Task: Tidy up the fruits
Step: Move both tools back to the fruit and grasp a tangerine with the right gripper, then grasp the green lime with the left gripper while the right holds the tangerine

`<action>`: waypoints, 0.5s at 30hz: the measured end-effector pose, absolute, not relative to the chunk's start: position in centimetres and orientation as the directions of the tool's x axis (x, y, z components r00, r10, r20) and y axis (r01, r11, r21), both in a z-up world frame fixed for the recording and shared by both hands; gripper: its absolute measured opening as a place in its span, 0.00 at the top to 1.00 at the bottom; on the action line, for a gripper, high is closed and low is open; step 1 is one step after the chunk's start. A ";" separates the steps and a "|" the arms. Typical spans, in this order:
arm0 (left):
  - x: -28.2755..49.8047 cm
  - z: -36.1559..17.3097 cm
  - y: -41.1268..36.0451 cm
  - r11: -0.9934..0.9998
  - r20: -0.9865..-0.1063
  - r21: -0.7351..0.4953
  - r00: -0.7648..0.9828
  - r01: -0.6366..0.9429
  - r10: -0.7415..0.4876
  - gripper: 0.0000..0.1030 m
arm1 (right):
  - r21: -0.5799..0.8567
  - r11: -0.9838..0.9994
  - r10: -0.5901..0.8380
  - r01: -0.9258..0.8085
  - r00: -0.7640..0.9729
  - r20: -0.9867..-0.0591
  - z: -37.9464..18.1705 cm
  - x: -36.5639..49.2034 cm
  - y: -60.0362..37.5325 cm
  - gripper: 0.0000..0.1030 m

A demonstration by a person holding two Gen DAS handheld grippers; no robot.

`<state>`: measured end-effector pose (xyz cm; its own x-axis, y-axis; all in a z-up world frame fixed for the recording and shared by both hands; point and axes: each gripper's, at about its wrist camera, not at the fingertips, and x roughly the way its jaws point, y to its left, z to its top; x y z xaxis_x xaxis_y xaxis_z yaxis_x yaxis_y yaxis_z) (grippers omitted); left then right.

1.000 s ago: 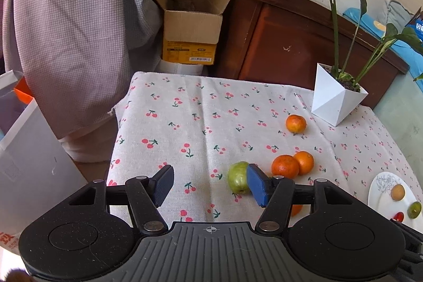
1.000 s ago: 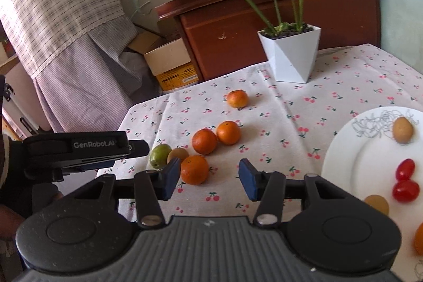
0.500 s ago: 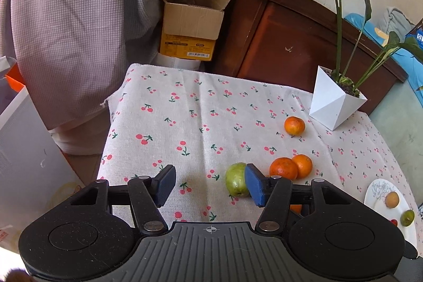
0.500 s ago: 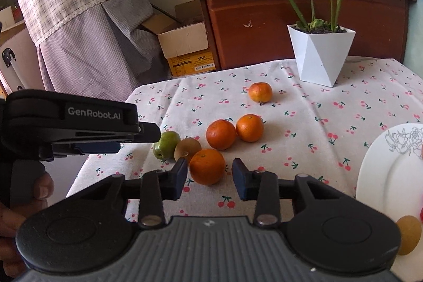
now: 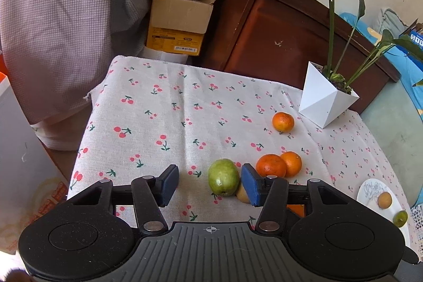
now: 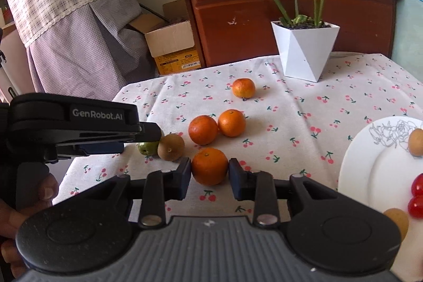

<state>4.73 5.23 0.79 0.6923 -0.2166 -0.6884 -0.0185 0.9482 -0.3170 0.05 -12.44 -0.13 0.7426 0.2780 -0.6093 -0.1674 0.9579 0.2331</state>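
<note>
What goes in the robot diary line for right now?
left gripper: closing around green fruit, not gripping | right gripper: closing on orange | white plate: waiting

fruit (image 6: 203, 129) on cherry-print tablecloth (image 5: 169, 123)

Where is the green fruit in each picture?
Left wrist view: the green fruit is low in the middle, between the left tool's closing fingers, close to the right one.
Right wrist view: the green fruit peeks out at middle left, mostly hidden behind the left tool and a brown fruit.
Shared landmark: the white plant pot at the table's far side.
</note>
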 end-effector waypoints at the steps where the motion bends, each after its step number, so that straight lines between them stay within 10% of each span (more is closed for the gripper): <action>1: 4.8 0.7 5.1 0.946 -0.683 -0.324 0.696 -0.014 -0.224 0.53 | 0.238 0.959 0.272 -0.156 0.743 -0.612 -0.1 0.0 -12.7 0.70; 15: 4.9 0.3 5.7 0.916 -0.667 -0.400 0.696 -0.034 -0.265 0.68 | 0.267 0.959 0.248 -0.098 0.747 -0.616 -0.2 0.1 -14.0 0.70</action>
